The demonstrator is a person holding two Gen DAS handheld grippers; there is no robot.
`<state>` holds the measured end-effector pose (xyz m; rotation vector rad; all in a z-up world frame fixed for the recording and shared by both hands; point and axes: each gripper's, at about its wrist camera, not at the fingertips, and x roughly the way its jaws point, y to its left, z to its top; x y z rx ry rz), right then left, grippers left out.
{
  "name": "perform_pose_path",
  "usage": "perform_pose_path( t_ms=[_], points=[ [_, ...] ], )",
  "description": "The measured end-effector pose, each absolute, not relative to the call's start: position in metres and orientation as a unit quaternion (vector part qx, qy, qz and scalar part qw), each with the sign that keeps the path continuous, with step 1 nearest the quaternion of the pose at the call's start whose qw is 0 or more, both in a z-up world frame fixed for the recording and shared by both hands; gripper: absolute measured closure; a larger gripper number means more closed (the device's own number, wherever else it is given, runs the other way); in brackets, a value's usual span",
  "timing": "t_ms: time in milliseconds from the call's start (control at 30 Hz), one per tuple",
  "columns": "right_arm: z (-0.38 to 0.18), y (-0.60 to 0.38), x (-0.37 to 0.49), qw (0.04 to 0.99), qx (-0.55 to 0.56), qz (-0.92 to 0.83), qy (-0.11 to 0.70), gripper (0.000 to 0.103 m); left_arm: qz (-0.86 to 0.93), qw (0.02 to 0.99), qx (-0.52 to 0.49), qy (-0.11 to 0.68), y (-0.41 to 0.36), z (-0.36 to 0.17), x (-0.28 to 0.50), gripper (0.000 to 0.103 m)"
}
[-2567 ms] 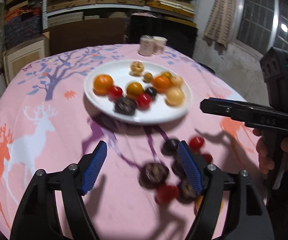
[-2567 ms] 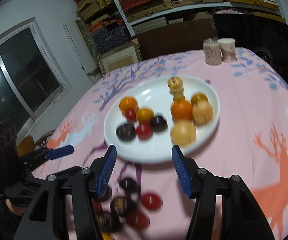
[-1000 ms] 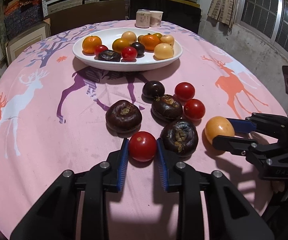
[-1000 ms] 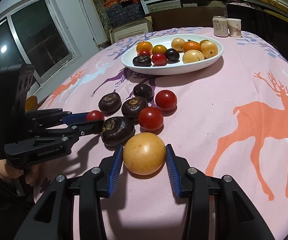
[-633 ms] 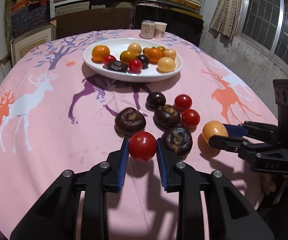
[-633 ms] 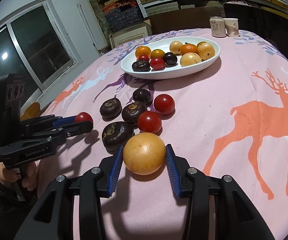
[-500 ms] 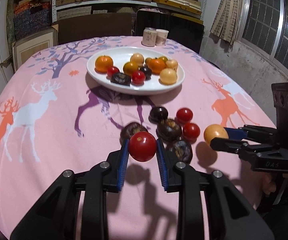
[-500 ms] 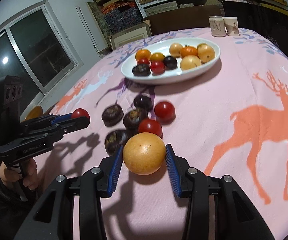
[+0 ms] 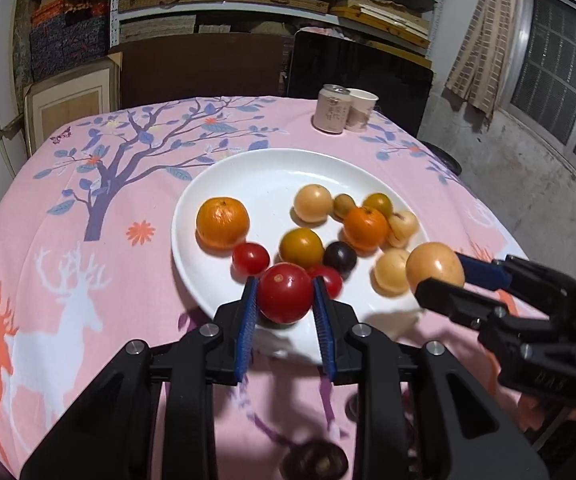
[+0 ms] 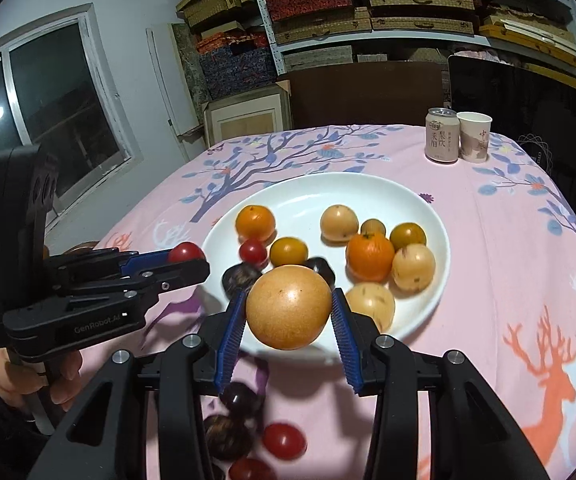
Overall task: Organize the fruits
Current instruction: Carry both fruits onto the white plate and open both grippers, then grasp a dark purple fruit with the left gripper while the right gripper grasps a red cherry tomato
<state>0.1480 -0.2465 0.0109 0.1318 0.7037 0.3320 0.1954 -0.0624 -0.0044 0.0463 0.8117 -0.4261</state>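
Both claws were over the near rim of the white plate (image 9: 192,200): left claw (image 9: 284,306) clenched on a red tomato (image 9: 284,298), right claw (image 10: 288,320) gripping a yellow-orange fruit (image 10: 288,306). Best to lower each into a bare spot w/o knocking neighbours, then release gently.

Looks like a home storeroom used also for eating. Metal shelves (image 10: 407,12) full of flat woven boxes along the back wall, a framed panel (image 10: 244,118) leaning below. In front, a bench with pink deer-print cloth (image 10: 527,280), carrying a fruit plate (image 10: 367,188), drink can (image 10: 441,135) and paper cup (image 10: 473,136).
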Motion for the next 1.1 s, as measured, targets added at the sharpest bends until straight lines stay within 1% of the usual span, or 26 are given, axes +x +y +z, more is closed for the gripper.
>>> perform_pose_path(
  t_ms=[33, 67, 100, 133, 167, 200, 333, 400, 500, 767, 967, 1033, 1100],
  points=[
    [0.008, -0.245, 0.154, 0.922, 0.063, 0.161, 0.345, 0.059, -0.201, 0.896, 0.022, 0.396, -0.064, -0.008, 0.203, 0.076],
    [0.005, -0.244, 0.159, 0.922, 0.061, 0.161, 0.346, 0.059, -0.198, 0.895, 0.022, 0.4, -0.065, -0.012, 0.21, 0.073],
    [0.003, -0.244, 0.16, 0.923, 0.062, 0.164, 0.342, 0.051, -0.192, 0.895, 0.021, 0.403, -0.065, -0.015, 0.214, 0.058],
    [0.002, -0.244, 0.159, 0.925, 0.064, 0.166, 0.336, 0.046, -0.189, 0.895, 0.017, 0.402, -0.063, -0.017, 0.217, 0.053],
    [0.002, -0.245, 0.156, 0.927, 0.066, 0.168, 0.328, 0.042, -0.189, 0.897, 0.011, 0.399, -0.061, -0.018, 0.217, 0.043],
    [0.002, -0.246, 0.153, 0.929, 0.067, 0.171, 0.322, 0.042, -0.188, 0.899, 0.007, 0.395, -0.059, -0.019, 0.216, 0.039],
    [0.002, -0.258, 0.139, 0.931, 0.093, 0.171, 0.308, 0.042, -0.185, 0.901, 0.003, 0.391, -0.05, -0.018, 0.203, 0.038],
    [0.002, -0.264, 0.129, 0.931, 0.1, 0.17, 0.307, 0.042, -0.189, 0.903, 0.016, 0.385, -0.046, -0.016, 0.187, 0.034],
    [0.002, -0.272, 0.111, 0.931, 0.105, 0.168, 0.308, 0.042, -0.207, 0.9, 0.041, 0.38, -0.04, -0.017, 0.155, 0.031],
    [-0.016, -0.278, 0.078, 0.92, 0.126, 0.172, 0.328, 0.042, -0.244, 0.878, 0.121, 0.393, -0.04, -0.04, 0.087, 0.031],
    [-0.023, -0.282, 0.072, 0.918, 0.136, 0.174, 0.33, 0.042, -0.238, 0.868, 0.154, 0.408, -0.057, -0.061, 0.078, 0.031],
    [-0.025, -0.284, 0.073, 0.915, 0.142, 0.178, 0.333, 0.042, -0.235, 0.866, 0.149, 0.415, -0.059, -0.064, 0.082, 0.034],
    [-0.027, -0.284, 0.073, 0.913, 0.144, 0.181, 0.336, 0.042, -0.238, 0.863, 0.145, 0.421, -0.061, -0.067, 0.086, 0.043]
  ],
)
